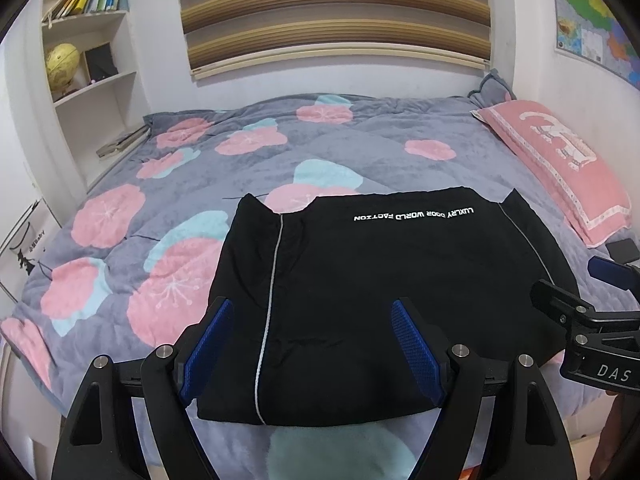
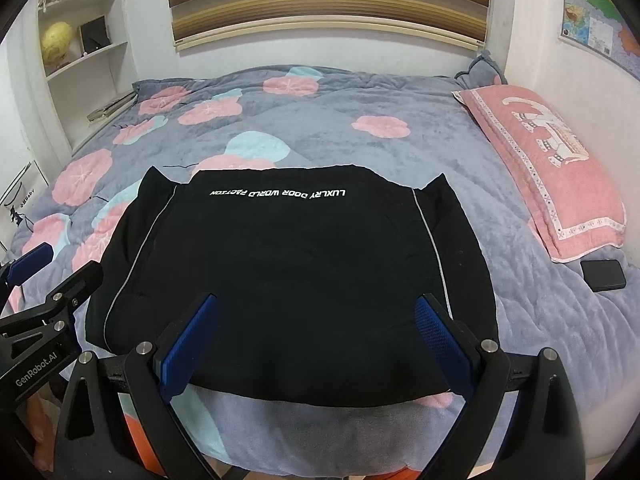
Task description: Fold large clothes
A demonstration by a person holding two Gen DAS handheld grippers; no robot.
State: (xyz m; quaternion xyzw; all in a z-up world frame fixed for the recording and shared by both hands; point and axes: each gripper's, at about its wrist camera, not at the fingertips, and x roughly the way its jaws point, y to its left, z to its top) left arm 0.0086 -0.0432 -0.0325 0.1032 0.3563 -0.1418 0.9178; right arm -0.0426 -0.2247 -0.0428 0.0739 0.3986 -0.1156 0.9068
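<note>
A black garment (image 1: 380,300) with white lettering and grey piping lies folded into a rough rectangle on the bed; it also shows in the right wrist view (image 2: 288,280). My left gripper (image 1: 312,312) is open and empty, held just above the garment's near left edge. My right gripper (image 2: 316,312) is open and empty above the garment's near edge. The right gripper shows at the right edge of the left wrist view (image 1: 592,308), and the left gripper at the left edge of the right wrist view (image 2: 48,288).
The bed has a grey quilt (image 1: 248,168) with pink and blue flowers. A pink pillow (image 2: 548,168) lies at the right, with a black phone-like slab (image 2: 603,275) beside it. White shelves (image 1: 92,60) stand at the far left; a window blind (image 2: 328,0) is behind.
</note>
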